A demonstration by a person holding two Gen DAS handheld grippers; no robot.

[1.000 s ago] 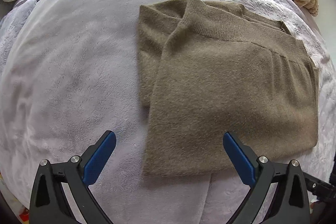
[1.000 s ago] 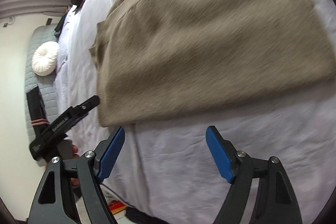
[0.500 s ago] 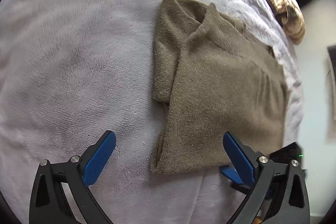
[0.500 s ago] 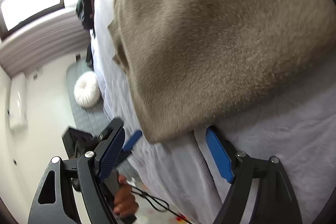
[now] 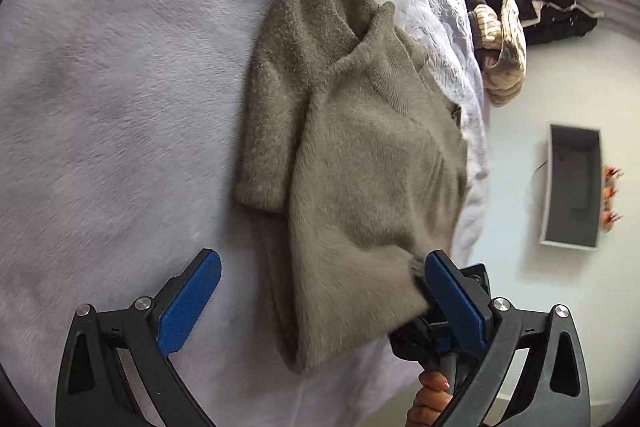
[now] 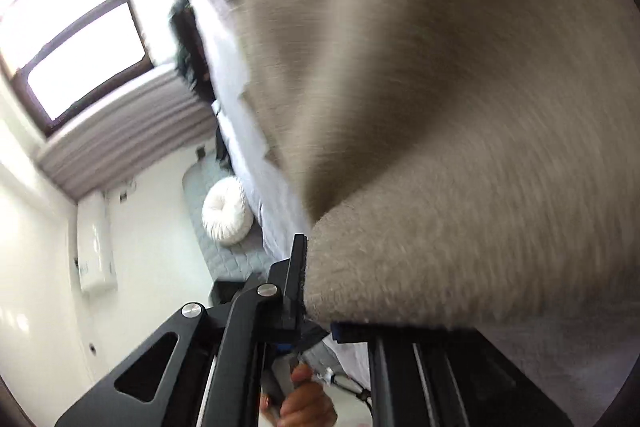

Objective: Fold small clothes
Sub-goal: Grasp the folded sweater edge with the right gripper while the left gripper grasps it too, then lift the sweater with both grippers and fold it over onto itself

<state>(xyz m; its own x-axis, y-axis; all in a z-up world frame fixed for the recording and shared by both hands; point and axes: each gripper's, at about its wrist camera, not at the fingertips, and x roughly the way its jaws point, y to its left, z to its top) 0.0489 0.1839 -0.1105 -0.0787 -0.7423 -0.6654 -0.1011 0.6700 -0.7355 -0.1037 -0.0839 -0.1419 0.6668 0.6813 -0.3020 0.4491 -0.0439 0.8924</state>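
A taupe fuzzy sweater [image 5: 360,167] lies folded on the lavender bed cover [image 5: 120,67], one sleeve tucked across its left side. My left gripper [image 5: 320,259] is open just above the near hem, its blue pads [image 5: 192,299] either side of the cloth without touching it. My right gripper [image 5: 420,275] reaches in from the right at the near right hem corner. Its jaws are closing on that corner and the pads press on it. In the right wrist view the pinched hem [image 6: 400,279] bulges over the gripper [image 6: 316,307], and the blurred sweater [image 6: 440,107] fills the frame.
A heap of striped and dark clothes [image 5: 500,39] sits at the bed's far right edge. A dark open box [image 5: 572,183] lies on the floor beyond that edge. A white round cushion [image 6: 226,207] and a window [image 6: 72,47] are at the left. A hand [image 6: 304,399] shows below.
Both grippers have dropped toward the near hem and rolled. The right gripper's jaws went from wide open to closed on the hem corner, which now lifts off the bed. The left jaws stayed open.
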